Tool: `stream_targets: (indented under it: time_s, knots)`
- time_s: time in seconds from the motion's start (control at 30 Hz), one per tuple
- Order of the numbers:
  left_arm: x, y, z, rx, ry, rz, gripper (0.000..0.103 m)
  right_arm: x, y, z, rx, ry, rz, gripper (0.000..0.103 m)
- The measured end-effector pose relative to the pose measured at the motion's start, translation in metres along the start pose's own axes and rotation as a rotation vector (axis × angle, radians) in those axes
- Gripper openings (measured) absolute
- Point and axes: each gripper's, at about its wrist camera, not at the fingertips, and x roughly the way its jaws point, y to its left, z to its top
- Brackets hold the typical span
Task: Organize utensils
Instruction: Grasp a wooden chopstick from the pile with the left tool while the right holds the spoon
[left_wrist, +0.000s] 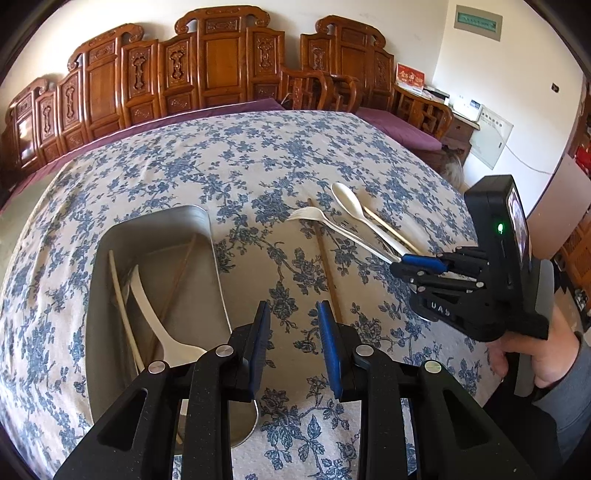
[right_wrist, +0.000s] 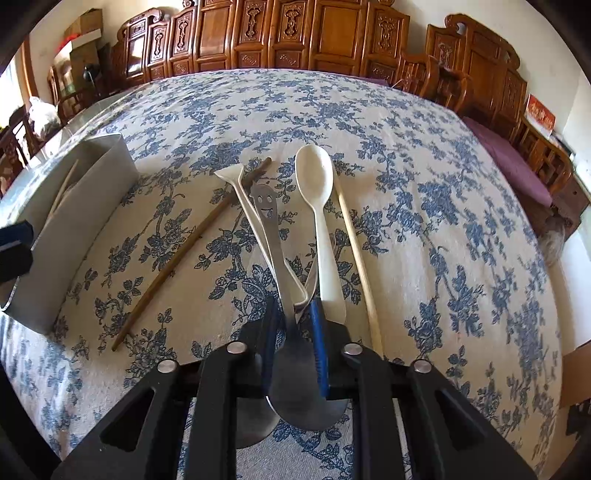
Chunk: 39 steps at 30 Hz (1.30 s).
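left wrist view
tray: steel tray (left_wrist: 155, 236) sits left of centre on the floral tablecloth (left_wrist: 184, 166); a white spoon (left_wrist: 162, 325) and pale chopsticks (left_wrist: 122, 295) already lie in it.
left gripper: left gripper (left_wrist: 293, 350) at lower centre, pads apart with nothing between them, hanging over the cloth just right of the tray's wall.
right gripper: right gripper (left_wrist: 417, 260) at right of frame, tips drawn together on the near ends of a white fork (left_wrist: 325, 221); which handle it actually bears on cannot be told from here.
loose pieces: a brown chopstick (left_wrist: 325, 266) lies at centre; a white serving spoon (left_wrist: 354, 206) and a light chopstick (left_wrist: 391, 229) lie upper right.

right wrist view
grip: jaws nearly together around the stem of a steel spoon (right_wrist: 273, 251) with a smiling face punched in its handle; the fork's end is wedged against the right-hand pad, so two pieces may be caught.
tray position: at left edge of frame.

advice
lift: judged best to raise slowly and confirm that only one utensil comes up.
risk: the fork may drag and drop; the serving spoon lies just beside and may be nudged.
placement: carry toward the left, lay it lengthwise alongside the others.
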Motion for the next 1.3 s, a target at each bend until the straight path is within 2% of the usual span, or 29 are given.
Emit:
stream_targets:
  time_s: [0.07, 0.23, 0.47, 0.8, 0.93, 1.1, 1.3]
  knots:
    - [0.001, -0.001, -0.001, 0.004, 0.002, 0.003, 0.025, -0.001, -0.002, -0.001, 0.006, 0.006, 0.003, 0.008]
    - [0.006, -0.005, -0.002, 0.008, 0.009, 0.012, 0.025, -0.006, -0.008, -0.004, 0.034, 0.006, 0.039, 0.007]
    - [0.013, -0.017, 0.001, 0.035, 0.014, 0.028, 0.025, -0.029, -0.02, -0.002, 0.081, -0.072, 0.079, 0.007]
    - [0.022, -0.034, 0.014, 0.075, 0.043, 0.034, 0.025, -0.038, -0.039, 0.004, 0.141, -0.131, 0.104, 0.007]
    - [0.038, -0.042, 0.017, 0.091, 0.076, 0.024, 0.025, -0.035, -0.044, 0.005, 0.157, -0.132, 0.107, 0.007]
    - [0.067, -0.044, 0.027, 0.054, 0.123, 0.005, 0.024, -0.031, -0.047, 0.005, 0.17, -0.126, 0.114, 0.007]
    - [0.096, -0.045, 0.039, 0.046, 0.162, 0.031, 0.018, -0.028, -0.049, 0.006, 0.179, -0.126, 0.124, 0.007]
